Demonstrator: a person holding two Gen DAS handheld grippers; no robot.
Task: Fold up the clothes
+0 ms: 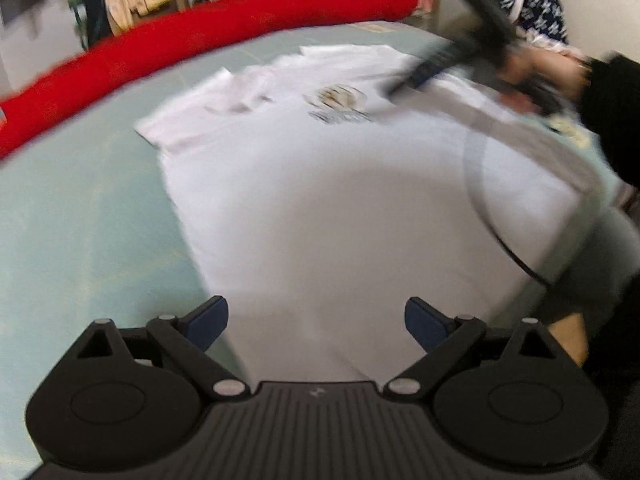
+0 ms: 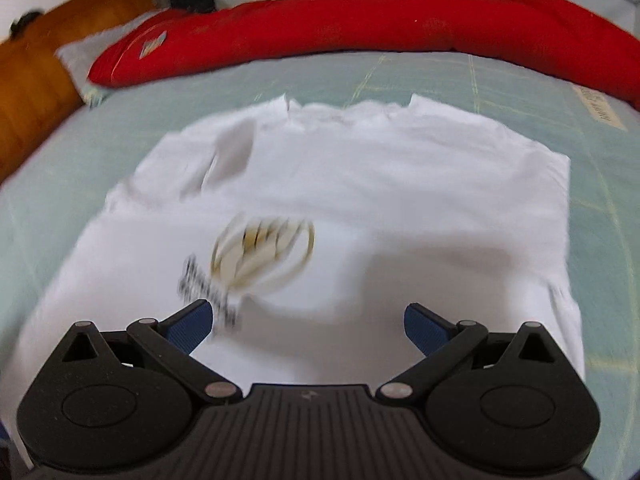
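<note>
I see the white T-shirt [image 2: 360,200] lying flat, print up, on the pale green bed sheet [image 2: 520,80], in front of the long red bolster [image 2: 360,20]. Its long axis runs from my 2 grippers toward the bolster, collar at the far end. My left gripper [image 1: 316,320] and right gripper [image 2: 308,320] both hang wide open, holding nothing. Risk: pinching only 1 layer, or the sheet, would skew the fold.

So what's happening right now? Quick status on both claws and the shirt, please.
Left gripper and right gripper: jaws open, holding nothing. White T-shirt spread on green mat, not yet folded. Nothing in the way.
</note>
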